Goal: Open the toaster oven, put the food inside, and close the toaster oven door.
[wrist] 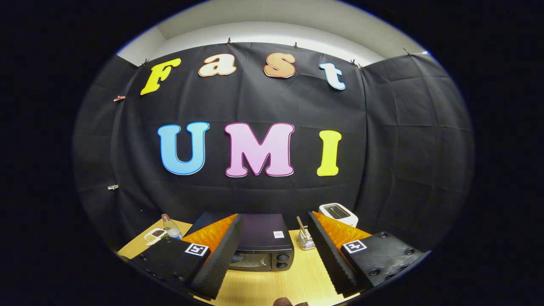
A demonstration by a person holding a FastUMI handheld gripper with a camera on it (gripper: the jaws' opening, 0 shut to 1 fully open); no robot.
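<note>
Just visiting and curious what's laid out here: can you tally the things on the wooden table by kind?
Dark toaster oven, beyond the open hand-held gripper: 1
White pop-up toaster: 1
Clear plastic bottle: 1
White tray of food: 1
Wire holder with a stick: 1
Total: 5

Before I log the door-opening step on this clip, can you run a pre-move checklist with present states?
1. gripper open with nothing between the fingers: ok.
2. toaster oven ahead of the fingers, roughly centred between them: ok.
3. Oven door shut, ready to be opened: ok, it looks closed.
4. Door handle located: cannot tell, one finger covers part of the front.
5. Food located: cannot tell; a small dish with contents sits beside a bottle, to the oven's side.
6. Path over the table to the oven free: ok; the utensil holder and white toaster stand off to the other side.
</note>
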